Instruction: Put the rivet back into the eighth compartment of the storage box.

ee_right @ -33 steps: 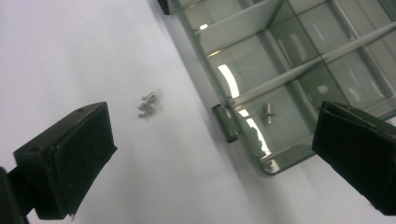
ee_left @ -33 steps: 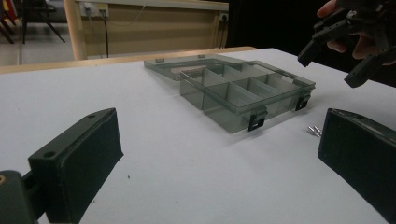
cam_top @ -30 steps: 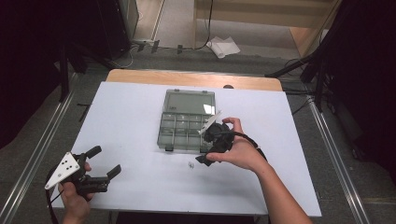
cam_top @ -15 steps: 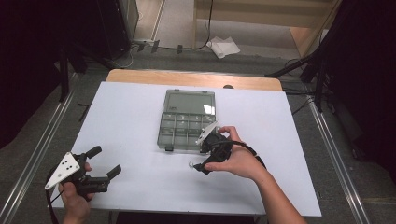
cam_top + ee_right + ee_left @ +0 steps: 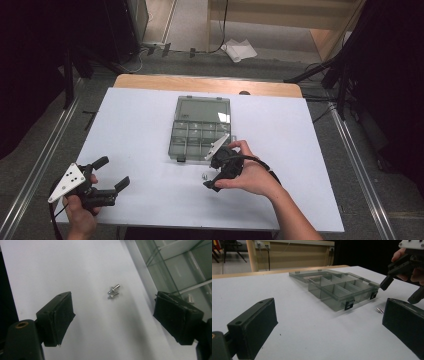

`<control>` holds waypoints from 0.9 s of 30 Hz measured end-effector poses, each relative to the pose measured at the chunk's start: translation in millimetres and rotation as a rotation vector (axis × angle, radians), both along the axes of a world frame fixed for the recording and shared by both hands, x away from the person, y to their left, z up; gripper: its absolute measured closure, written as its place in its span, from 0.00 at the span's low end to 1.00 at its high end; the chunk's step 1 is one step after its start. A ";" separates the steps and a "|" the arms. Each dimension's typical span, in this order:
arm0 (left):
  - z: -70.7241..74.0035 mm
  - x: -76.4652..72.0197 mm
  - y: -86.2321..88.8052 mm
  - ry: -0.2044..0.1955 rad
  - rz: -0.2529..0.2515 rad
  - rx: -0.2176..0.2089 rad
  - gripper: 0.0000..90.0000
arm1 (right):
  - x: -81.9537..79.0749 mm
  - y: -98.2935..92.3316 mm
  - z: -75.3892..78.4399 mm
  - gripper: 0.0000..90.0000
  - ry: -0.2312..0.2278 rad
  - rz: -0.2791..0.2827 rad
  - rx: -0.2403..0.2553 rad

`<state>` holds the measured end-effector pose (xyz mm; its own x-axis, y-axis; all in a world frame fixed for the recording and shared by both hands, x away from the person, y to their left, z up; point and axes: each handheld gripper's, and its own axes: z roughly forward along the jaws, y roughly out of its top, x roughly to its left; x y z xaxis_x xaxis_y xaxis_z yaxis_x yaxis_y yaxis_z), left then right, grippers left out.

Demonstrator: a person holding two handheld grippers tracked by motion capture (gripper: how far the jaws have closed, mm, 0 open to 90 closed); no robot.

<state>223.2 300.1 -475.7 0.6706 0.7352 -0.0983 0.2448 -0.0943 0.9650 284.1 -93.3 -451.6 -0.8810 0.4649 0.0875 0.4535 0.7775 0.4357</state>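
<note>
Two small silver screws (image 5: 204,176) (image 5: 380,310) (image 5: 113,292) lie side by side on the white table, just in front of a clear compartment box (image 5: 200,132) (image 5: 342,288) (image 5: 180,267) whose lid lies open. My right gripper (image 5: 209,175) (image 5: 116,315) (image 5: 400,290) hovers over the screws and points down at them. Its jaws have just been closing but still stand wide, with the screws between and ahead of them, untouched. My left gripper (image 5: 112,172) (image 5: 329,325) is open and holds nothing, low at the table's near left corner.
The white table (image 5: 140,125) has bare room left and right of the box. One compartment holds a screw (image 5: 190,299). A wooden strip (image 5: 200,84) edges the far side. Dark stands and cables surround the table on the floor.
My right gripper has come off the box's near edge, moving toward me and left, down over the two screws. Its jaws have narrowed a little. The left gripper has stayed put.
</note>
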 end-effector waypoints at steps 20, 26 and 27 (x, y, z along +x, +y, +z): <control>-0.2 0.2 0.1 -0.001 -0.001 0.000 0.00 | 2.0 10.9 -16.8 0.56 -0.013 -0.018 -0.035; 0.0 0.1 0.6 -0.001 0.000 -0.006 0.00 | 6.1 12.7 -22.4 0.66 -0.001 -0.022 -0.044; 0.0 0.1 0.7 0.000 0.001 -0.007 0.00 | 6.7 13.2 -23.2 0.68 0.004 -0.025 -0.037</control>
